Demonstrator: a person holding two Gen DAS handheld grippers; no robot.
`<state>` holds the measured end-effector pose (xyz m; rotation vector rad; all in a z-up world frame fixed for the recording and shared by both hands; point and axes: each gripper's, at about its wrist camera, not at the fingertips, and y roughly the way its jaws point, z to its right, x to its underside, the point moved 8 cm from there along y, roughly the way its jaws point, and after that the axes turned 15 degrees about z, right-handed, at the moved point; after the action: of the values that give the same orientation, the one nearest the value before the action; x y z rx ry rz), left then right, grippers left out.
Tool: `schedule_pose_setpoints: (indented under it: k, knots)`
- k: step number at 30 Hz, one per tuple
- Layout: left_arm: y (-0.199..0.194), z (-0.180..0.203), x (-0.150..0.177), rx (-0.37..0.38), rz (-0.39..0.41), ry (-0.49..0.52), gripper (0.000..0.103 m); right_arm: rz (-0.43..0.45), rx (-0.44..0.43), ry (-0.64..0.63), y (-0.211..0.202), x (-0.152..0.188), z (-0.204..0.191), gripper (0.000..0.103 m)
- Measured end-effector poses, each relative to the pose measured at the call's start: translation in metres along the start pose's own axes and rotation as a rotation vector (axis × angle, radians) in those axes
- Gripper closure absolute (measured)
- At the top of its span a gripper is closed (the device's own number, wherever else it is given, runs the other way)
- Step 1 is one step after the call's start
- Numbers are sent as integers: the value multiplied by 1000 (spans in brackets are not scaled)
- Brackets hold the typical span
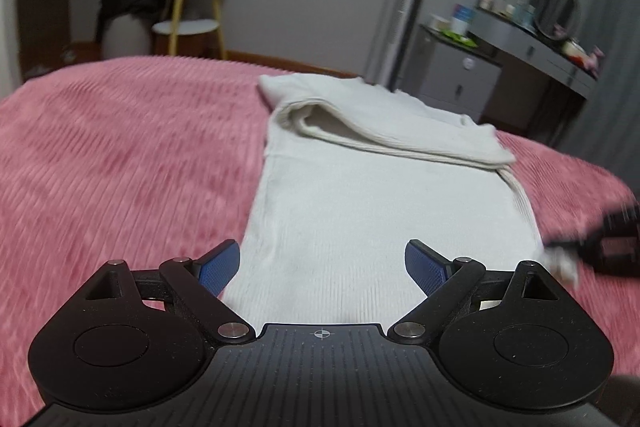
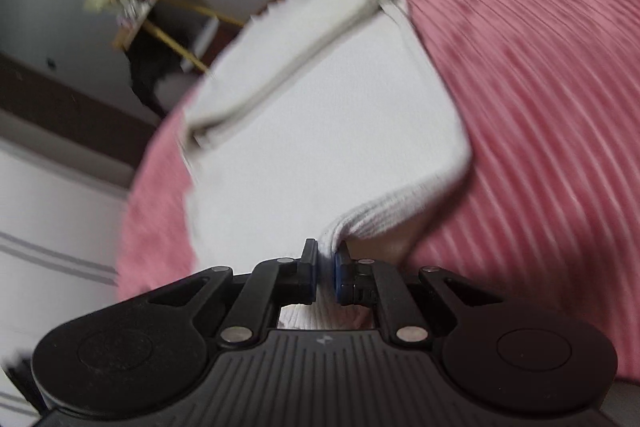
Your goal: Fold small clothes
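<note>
The white garment [image 1: 340, 219] lies lengthwise on the bed [image 1: 120, 147]. The right hand-held gripper [image 2: 327, 269] pinches its near corner; the left hand-held gripper [image 1: 322, 263] gapes, empty. Clamp the opposite corner first, then lift both evenly.

The left tool [image 1: 322, 267] fills the lower part of the left wrist view, its two blue-padded fingers [image 1: 424, 269] spread wide apart with nothing between them. At the right edge of that view a dark blurred shape is the right tool. In the right wrist view the right tool [image 2: 327, 269] sits at lower centre, its fingers drawn close together, pinching a corner of white knit cloth [image 2: 320, 131].
</note>
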<state>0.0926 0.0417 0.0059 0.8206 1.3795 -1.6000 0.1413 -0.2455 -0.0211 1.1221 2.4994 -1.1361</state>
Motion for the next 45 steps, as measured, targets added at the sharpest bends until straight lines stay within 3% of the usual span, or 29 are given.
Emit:
schedule_pose_setpoints:
  k: [4,9,11,12,14,20,27,29,31,32,34,35,37,39,45]
  knots:
    - [12,1,6,9,-35,36,9,129,11,70,18,-41,-2,96]
    - [31,-1,13,-11,-66,102,9,245,136,63,41,-73,30,92]
    - [38,-3,13,-15,-69,139,9,250,170,16,46,-76,40,73]
    - [40,-6,13,-18,-66,145,9,266,178,-30,44,-77,42,57]
    - [45,-14,11,-30,-62,142,9,299,174,-164,37,-76,41,49]
    - [49,-34,16,25,-114,143,8,218,124,-603,44,-44,10,46]
    - [32,-46,23,110,-146,203,7,150,146,-747,84,-30,-2,46]
    - [35,-48,26,82,-153,207,7,156,176,-765,92,-30,0,56]
    - [40,-46,27,94,-145,190,17,159,179,-737,97,-31,2,85]
    - [43,-44,28,105,-152,180,20,165,186,-725,96,-31,3,88]
    - [51,-41,34,120,-185,181,56,174,207,-729,93,-30,3,95]
    - [54,-40,37,122,-195,186,61,177,224,-730,92,-29,3,95]
    - [59,-38,41,131,-211,185,86,177,250,-687,88,-31,5,95]
    - [60,-37,39,134,-208,172,91,170,269,-674,88,-30,6,95]
    - [48,-33,5,147,-108,136,93,185,298,-749,83,-25,-7,97]
